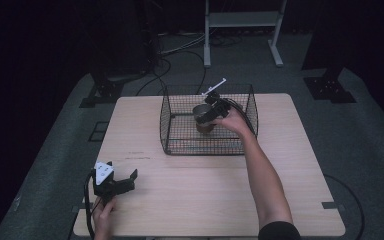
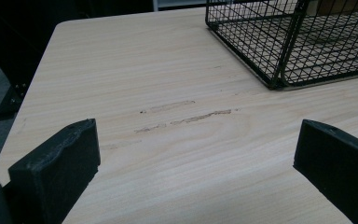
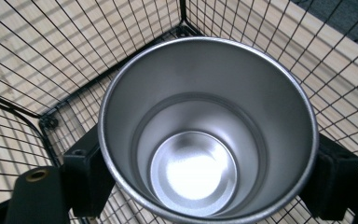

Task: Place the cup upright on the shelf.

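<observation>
My right gripper (image 3: 200, 177) clamps the steel cup (image 3: 205, 126) between its jaws inside the wire basket (image 1: 167, 125); my left gripper (image 2: 191, 163) gapes empty above the desk (image 2: 168, 154).

Right hand-held gripper (image 1: 211, 112) around a metal cup (image 1: 202, 118) inside the wire basket (image 1: 166, 125) on the wooden table (image 1: 205, 190).

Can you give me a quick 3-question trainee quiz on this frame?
1. True or false: the right gripper is shut on the metal cup.
2. Where is the cup? A) inside the wire basket B) on the bare table C) on the floor
3. How do the left gripper's jaws stand, and what lies between them?

Key
1. True; one jaw presses each side of the cup.
2. A
3. Wide open, with just tabletop between them.
</observation>
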Action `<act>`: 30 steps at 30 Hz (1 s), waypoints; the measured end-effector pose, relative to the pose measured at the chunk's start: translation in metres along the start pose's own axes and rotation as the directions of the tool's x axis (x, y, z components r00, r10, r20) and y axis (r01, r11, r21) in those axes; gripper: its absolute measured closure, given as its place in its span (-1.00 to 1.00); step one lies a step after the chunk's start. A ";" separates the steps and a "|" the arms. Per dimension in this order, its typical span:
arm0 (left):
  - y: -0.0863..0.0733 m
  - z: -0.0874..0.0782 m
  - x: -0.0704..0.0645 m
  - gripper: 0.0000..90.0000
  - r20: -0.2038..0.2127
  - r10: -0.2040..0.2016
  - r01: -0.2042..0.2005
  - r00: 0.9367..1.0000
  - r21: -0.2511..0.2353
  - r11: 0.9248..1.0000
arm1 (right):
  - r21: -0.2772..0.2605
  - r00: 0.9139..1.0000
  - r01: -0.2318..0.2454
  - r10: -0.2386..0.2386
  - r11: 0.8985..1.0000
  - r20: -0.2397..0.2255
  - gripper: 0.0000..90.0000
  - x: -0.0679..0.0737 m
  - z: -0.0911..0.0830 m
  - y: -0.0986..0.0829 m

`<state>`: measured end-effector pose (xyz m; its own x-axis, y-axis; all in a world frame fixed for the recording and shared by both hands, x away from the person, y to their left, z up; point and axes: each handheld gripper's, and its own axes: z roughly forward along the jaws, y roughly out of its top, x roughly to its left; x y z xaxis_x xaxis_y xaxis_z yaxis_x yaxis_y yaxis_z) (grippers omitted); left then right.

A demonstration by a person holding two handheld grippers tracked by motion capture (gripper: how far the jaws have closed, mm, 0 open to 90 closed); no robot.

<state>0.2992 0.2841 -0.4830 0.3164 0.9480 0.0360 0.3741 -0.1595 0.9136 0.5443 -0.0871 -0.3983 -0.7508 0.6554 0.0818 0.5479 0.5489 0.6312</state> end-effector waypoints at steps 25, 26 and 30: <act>0.000 0.000 0.000 -1.00 0.002 -0.004 0.004 1.000 -0.003 1.000 | 0.078 1.000 0.015 -0.016 0.997 0.007 -0.63 0.006 0.021 -0.003; 0.000 0.000 0.000 -1.00 0.002 -0.004 0.004 1.000 -0.003 1.000 | 0.078 1.000 0.015 -0.016 0.997 0.009 -0.63 0.006 0.021 -0.004; 0.000 0.000 0.000 -1.00 0.001 -0.003 0.003 1.000 -0.005 1.000 | 0.072 1.000 0.016 -0.017 0.997 0.008 -0.64 0.006 0.021 -0.004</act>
<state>0.2992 0.2842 -0.4832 0.3163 0.9481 0.0323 0.3706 -0.1548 0.9158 0.5452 -0.0746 -0.4167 -0.7568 0.6504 0.0647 0.5609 0.5955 0.5750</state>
